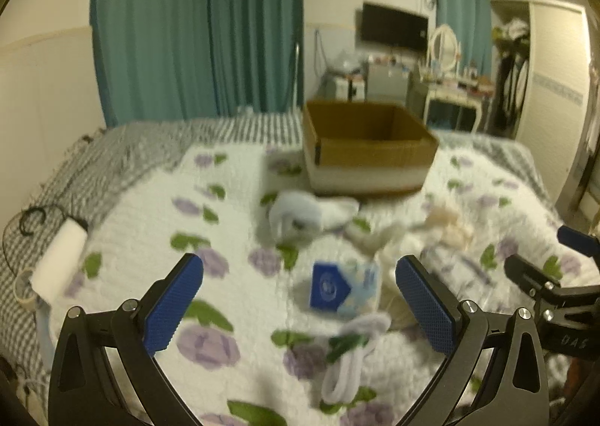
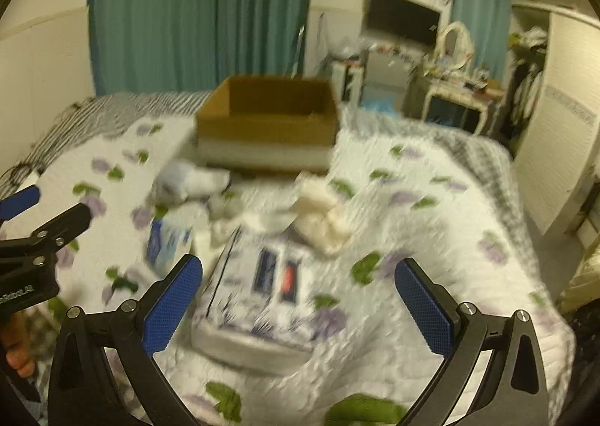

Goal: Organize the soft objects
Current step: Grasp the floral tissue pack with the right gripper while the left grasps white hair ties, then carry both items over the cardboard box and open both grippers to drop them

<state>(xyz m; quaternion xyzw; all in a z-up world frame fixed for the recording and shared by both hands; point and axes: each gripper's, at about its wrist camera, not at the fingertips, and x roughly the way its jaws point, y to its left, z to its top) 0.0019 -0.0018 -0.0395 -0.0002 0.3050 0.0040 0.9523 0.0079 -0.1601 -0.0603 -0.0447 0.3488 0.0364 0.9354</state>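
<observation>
Left wrist view: the left gripper [image 1: 300, 308] is spread wide, holding nothing; a blue-labelled packet [image 1: 343, 291] lies between its fingers at lower centre, with a cardboard box [image 1: 369, 146] above. Only the right wrist view shows a flat white package [image 2: 258, 298] between the spread, empty right gripper [image 2: 298, 308] fingers.

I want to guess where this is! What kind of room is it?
Most likely a bedroom: a bed under a flowery blanket, teal curtains, and a dressing table with a mirror at the back.
</observation>
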